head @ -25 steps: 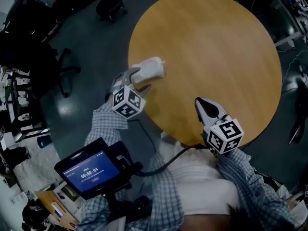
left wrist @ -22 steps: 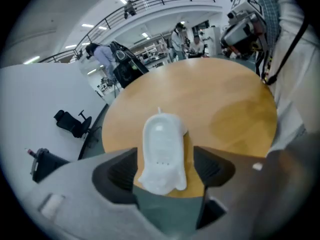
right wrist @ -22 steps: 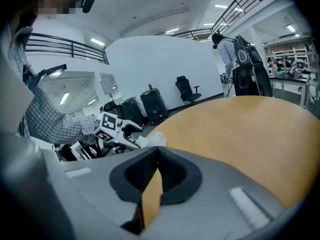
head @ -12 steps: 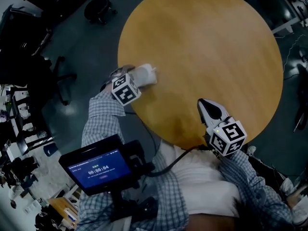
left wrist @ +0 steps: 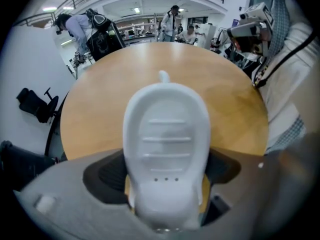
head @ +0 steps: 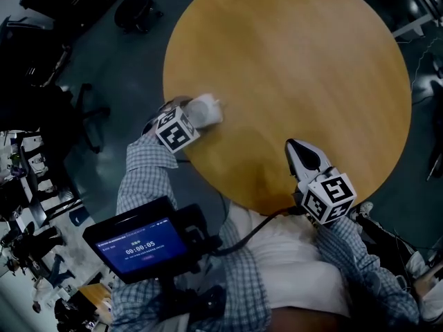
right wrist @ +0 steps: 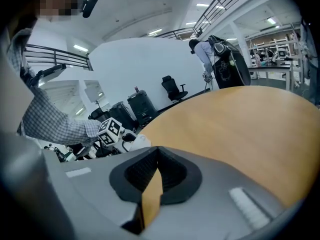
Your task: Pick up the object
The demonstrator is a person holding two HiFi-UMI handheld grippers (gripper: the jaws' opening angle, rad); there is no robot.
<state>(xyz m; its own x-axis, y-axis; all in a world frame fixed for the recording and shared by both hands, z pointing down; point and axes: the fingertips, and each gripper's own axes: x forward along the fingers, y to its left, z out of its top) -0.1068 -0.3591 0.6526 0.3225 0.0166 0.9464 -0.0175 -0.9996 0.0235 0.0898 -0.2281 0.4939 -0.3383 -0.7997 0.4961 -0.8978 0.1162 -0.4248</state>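
Observation:
A white plastic object with a ribbed top lies on the round wooden table, close to its left edge. My left gripper reaches around it from the edge. In the left gripper view the object fills the gap between the dark pads, and the jaws are opening. My right gripper hovers over the table's near edge, shut and holding nothing. In the right gripper view only bare table shows past its closed pads.
A handheld screen hangs at the person's chest. Office chairs and a stool stand on the floor left of the table. People stand far behind the table in the left gripper view.
My left gripper has slid forward around the white object, its marker cube now closer to it. The right gripper has stayed in place.

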